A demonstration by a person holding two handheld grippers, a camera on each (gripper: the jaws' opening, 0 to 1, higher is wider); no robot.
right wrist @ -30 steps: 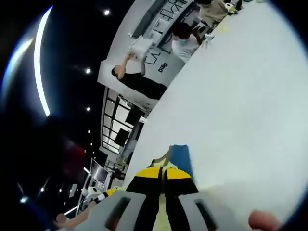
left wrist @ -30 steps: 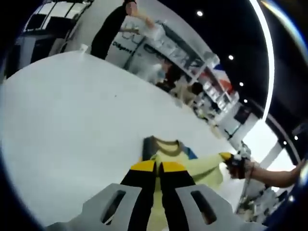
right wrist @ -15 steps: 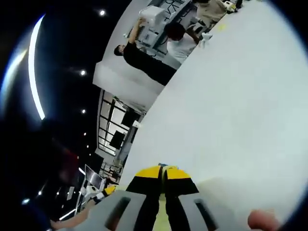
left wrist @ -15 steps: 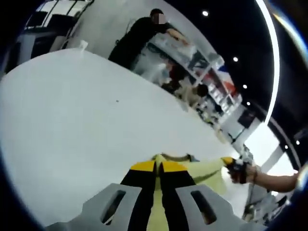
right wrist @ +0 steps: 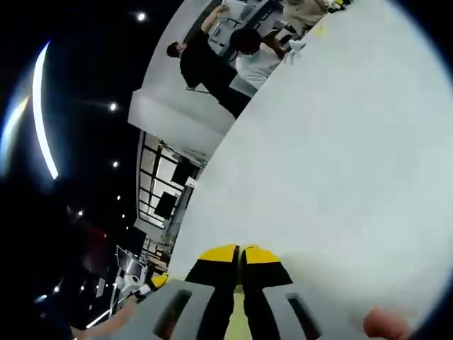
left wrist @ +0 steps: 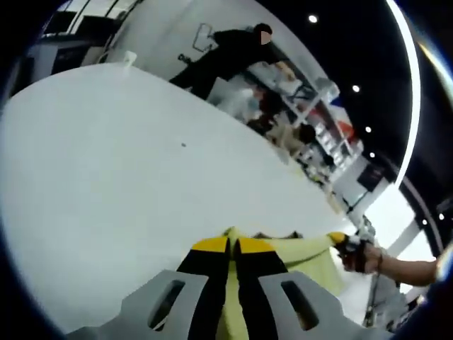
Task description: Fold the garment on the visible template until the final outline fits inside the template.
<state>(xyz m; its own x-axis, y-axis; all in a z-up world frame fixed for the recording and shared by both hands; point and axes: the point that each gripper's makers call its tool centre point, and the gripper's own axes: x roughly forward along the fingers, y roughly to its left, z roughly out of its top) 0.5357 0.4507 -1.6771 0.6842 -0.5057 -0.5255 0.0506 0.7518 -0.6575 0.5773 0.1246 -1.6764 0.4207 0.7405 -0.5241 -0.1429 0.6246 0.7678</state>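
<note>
Left gripper [left wrist: 233, 246] and right gripper [right wrist: 239, 253] fingers clenched on yellow garment [left wrist: 304, 258], mostly hidden, white table [left wrist: 106, 170]

A pale yellow garment [left wrist: 297, 255] hangs stretched above the white table [left wrist: 106, 177].

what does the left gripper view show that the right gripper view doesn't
Left gripper view: the yellow garment spreads from the left claw across to the right claw, pinched by both.

Right gripper view: the right claw close up, jaws together, with a sliver of yellow cloth between them, and the left claw low at left.

Both: the white table and people by shelves beyond.
</note>
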